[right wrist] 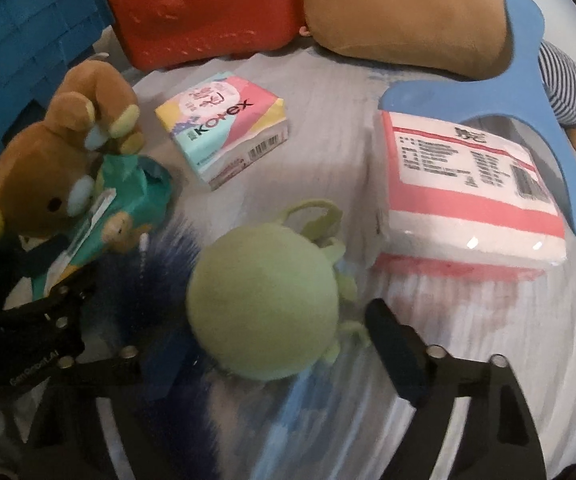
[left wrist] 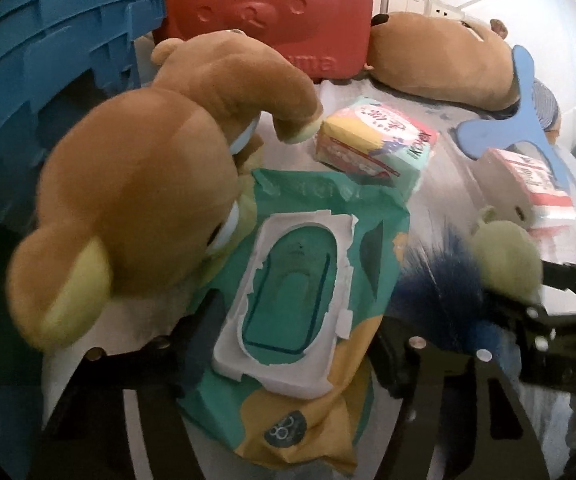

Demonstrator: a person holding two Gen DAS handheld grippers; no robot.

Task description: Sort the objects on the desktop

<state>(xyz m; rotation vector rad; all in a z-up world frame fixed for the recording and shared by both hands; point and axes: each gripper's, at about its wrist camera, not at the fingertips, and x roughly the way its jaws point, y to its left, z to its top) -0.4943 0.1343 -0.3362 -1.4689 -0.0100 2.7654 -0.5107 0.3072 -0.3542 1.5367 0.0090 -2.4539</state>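
White, faintly striped surface (right wrist: 327,152) is seen under both tools. Between the left hand-held gripper (left wrist: 288,340) fingers a green wipes pack (left wrist: 303,280) is pinched; the right hand-held gripper (right wrist: 272,364), spread, is placed around a green plush ball (right wrist: 264,312), with pads apart from it.

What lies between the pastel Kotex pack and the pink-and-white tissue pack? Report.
Only bare white cloth, seen in the right wrist view, between Kotex pack and tissue pack.

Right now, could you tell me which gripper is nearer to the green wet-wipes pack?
Left. The left gripper has the wet-wipes pack between its fingers, beside the brown teddy bear. The right gripper is off to the side, straddling the green plush ball.
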